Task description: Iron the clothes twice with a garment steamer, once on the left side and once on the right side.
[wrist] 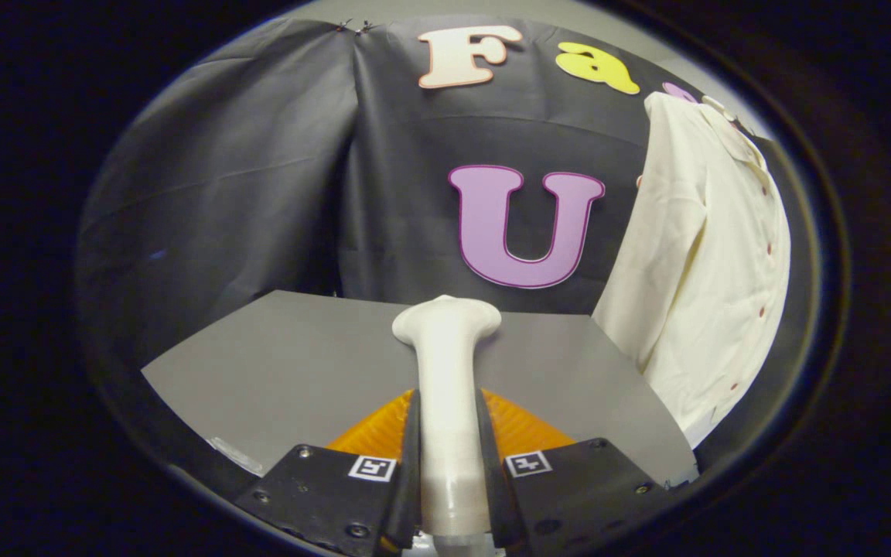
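A staged recording booth, not a home — black cloth wall (260,193) draped and pinned behind, a bare grey tabletop (298,363), and a cream shirt (708,255) hanging against the cloth — a mock laundry setup.

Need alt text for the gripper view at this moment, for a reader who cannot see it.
The gripper is shut on the white garment steamer, whose handle runs forward between the fingers to a flared head above a grey table. Beyond and to the right, a cream button-up shirt hangs against the black cloth wall, not touching the steamer.
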The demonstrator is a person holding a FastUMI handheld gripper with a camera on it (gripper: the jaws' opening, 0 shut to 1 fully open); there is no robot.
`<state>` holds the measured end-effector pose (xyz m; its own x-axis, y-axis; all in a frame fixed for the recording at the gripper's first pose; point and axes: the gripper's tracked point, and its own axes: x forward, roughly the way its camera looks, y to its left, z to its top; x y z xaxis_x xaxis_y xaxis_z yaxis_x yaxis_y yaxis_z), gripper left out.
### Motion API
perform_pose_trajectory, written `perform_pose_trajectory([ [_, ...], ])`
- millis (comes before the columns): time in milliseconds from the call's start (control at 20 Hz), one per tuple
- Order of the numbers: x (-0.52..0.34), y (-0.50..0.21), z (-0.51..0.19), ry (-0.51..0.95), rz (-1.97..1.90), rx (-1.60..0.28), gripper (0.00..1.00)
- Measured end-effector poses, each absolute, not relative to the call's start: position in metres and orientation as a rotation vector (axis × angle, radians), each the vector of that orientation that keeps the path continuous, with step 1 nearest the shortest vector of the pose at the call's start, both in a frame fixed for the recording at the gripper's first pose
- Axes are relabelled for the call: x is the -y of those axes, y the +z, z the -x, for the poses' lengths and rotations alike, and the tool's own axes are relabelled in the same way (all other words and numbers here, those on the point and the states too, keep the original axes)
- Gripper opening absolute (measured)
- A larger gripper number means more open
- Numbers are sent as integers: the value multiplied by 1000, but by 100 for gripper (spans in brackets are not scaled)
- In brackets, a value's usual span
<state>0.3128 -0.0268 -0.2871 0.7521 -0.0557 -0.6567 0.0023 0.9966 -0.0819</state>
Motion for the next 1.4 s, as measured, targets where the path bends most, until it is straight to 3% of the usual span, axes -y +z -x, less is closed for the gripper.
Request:
perform_pose_trajectory([
  [300,25,-243,-310,-10,-1,-561,33],
  [700,39,-177,-255,46,-158,-401,33],
  [1400,207,-94,-181,-105,-57,-219,33],
])
